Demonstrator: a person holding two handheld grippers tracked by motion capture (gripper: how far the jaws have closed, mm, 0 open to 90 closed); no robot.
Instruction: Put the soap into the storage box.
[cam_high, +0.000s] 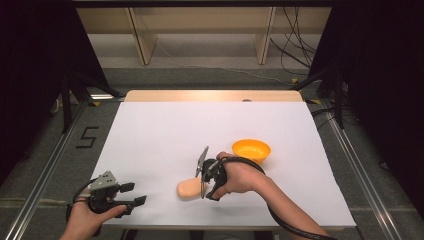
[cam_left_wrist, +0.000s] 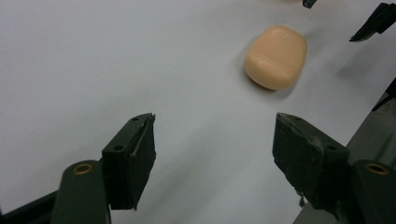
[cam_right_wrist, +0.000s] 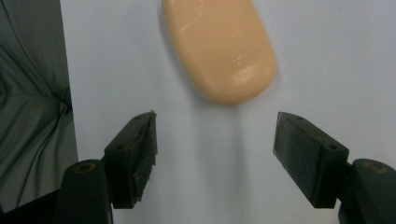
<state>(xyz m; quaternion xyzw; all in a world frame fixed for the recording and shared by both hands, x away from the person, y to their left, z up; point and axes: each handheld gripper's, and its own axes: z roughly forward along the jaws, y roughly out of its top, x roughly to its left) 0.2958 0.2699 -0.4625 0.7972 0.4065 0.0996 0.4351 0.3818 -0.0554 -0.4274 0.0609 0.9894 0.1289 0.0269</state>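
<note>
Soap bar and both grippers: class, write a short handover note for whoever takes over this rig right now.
Right gripper: open, hovering just over the peach soap bar, jaws not yet around it.
Left gripper: open and empty, near the front left edge of the table, aimed toward the soap.
Soap bar lies flat on the white surface, free of both grippers. Orange bowl sits empty behind and to the right of it.
Done: approach to the soap.
Left: grasp it; likely the bowl is its destination.
</note>
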